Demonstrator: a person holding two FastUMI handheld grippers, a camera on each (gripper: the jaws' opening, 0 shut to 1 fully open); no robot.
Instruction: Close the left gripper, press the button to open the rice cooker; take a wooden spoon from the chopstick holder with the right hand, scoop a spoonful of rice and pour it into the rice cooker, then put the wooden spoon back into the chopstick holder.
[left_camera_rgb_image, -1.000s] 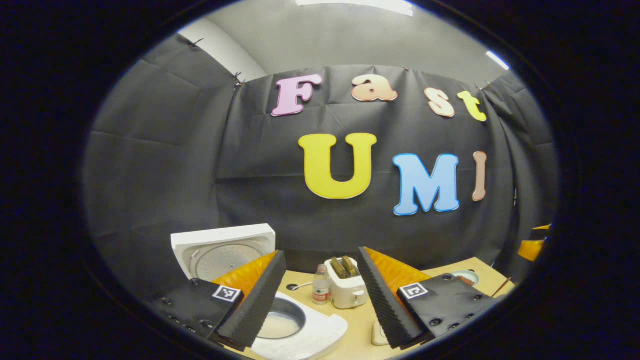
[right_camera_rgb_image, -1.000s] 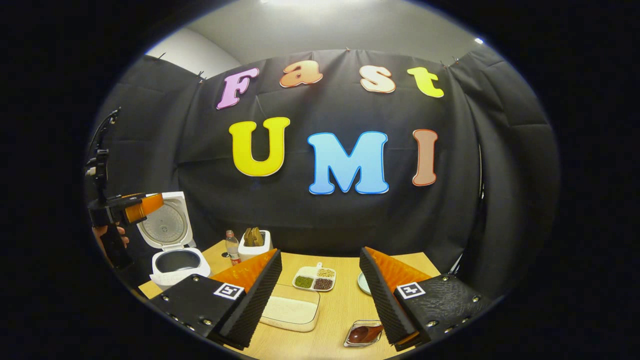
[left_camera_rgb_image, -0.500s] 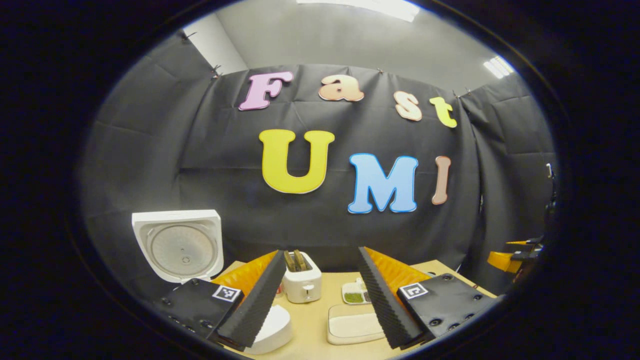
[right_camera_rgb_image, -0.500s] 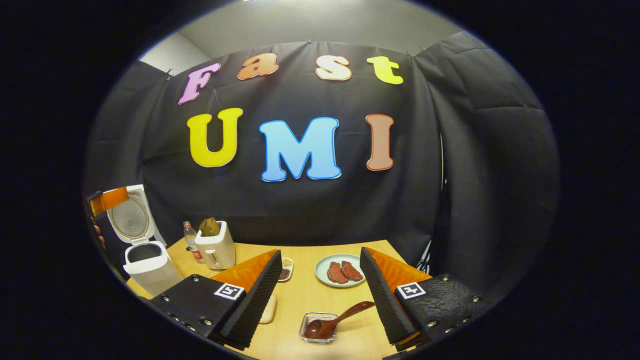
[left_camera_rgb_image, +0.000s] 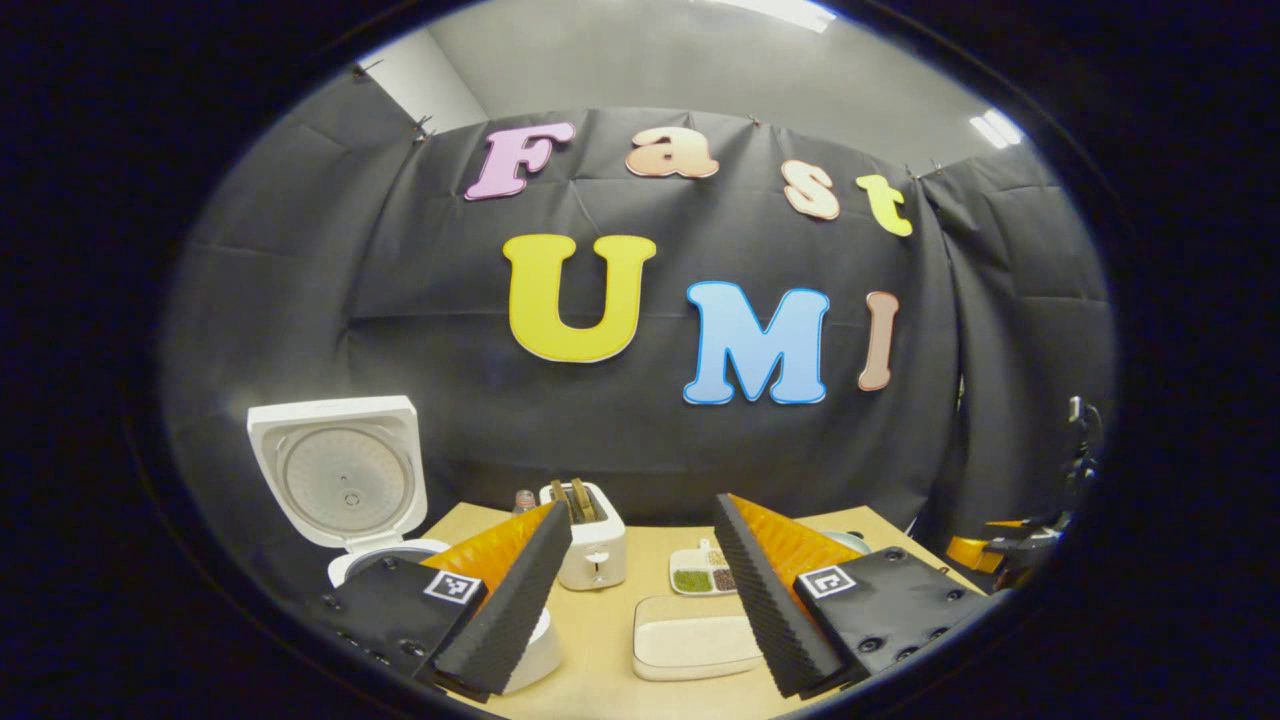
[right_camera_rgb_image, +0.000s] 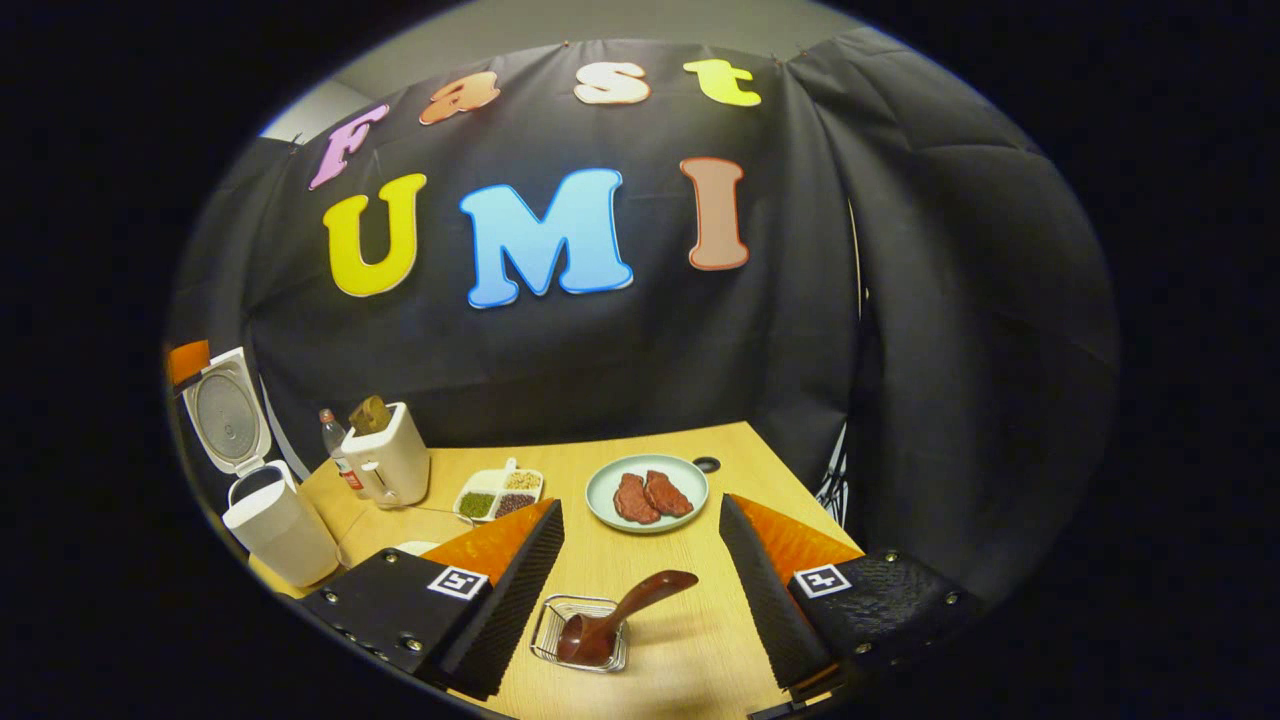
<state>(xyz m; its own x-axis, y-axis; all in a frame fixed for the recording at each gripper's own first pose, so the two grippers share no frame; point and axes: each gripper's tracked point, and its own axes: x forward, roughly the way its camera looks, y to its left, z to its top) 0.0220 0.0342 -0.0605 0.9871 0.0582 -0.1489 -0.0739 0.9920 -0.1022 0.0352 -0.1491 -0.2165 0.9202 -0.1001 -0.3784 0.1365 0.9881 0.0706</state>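
The white rice cooker stands at the table's left with its lid up; its body is partly behind a finger in the left gripper view. My left gripper is open with nothing between its fingers, hanging back from the cooker. A brown wooden spoon lies bowl-down in a small wire chopstick holder near the table's front. My right gripper is open just above and behind it, the spoon lying between the two fingers' lines. A shallow tray of white rice sits mid-table.
A white toaster and a bottle stand behind the cooker. A sectioned dish of beans and a plate with meat slices lie mid-table. The other gripper shows at the far right of the left gripper view.
The left gripper has drawn back and turned right, away from the open cooker. The right gripper has swung right and tipped down, bringing the spoon and its holder between its fingers.
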